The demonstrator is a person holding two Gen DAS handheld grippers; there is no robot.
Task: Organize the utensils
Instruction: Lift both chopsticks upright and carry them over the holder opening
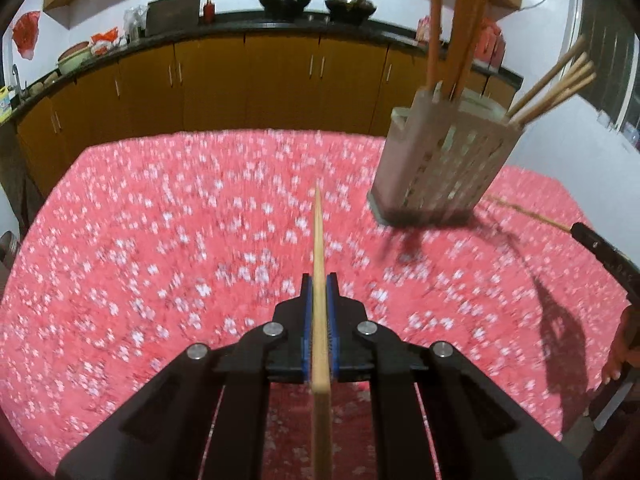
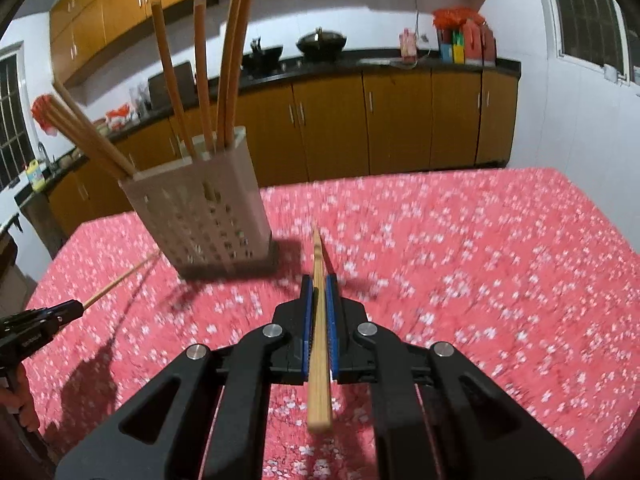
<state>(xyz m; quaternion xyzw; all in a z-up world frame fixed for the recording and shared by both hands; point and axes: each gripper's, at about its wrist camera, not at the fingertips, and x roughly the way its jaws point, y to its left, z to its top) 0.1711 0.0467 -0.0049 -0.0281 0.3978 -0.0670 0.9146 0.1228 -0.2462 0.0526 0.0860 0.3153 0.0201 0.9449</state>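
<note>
A kitchen table under a red floral cloth [image 1: 160, 220], seen from two hand-held grippers, each carrying one chopstick.

From the left wrist view, the left gripper [image 1: 320, 284] sits at the six o'clock edge of the picture, its blue pads closed tight on a pale wooden chopstick [image 1: 319, 240] that points straight ahead toward twelve o'clock, tip clear of the cloth. At about two o'clock stands a pale perforated utensil holder [image 1: 444, 160] on the table, already holding orange-handled utensils [image 1: 460, 32] upright in its far compartment and a bundle of wooden chopsticks [image 1: 560, 80] leaning out toward three o'clock. At the three o'clock edge the other gripper's black tip shows, with a thin chopstick reaching toward the holder.

From the right wrist view, the holder [image 2: 208, 220] stands at ten o'clock, its stored chopsticks [image 2: 88, 128] leaning toward nine o'clock. The right gripper [image 2: 319, 284], at six o'clock, is likewise clamped shut on a second chopstick [image 2: 318, 264] pointing to twelve o'clock, just right of the holder's base.

The step in hand appears to be carrying both picked-up chopsticks to the holder. The next move likely calls for raising each above the rim, tipping it point-down, and lining it up with the compartment that holds the other chopsticks before letting go, one gripper at a time so they do not collide.
</note>
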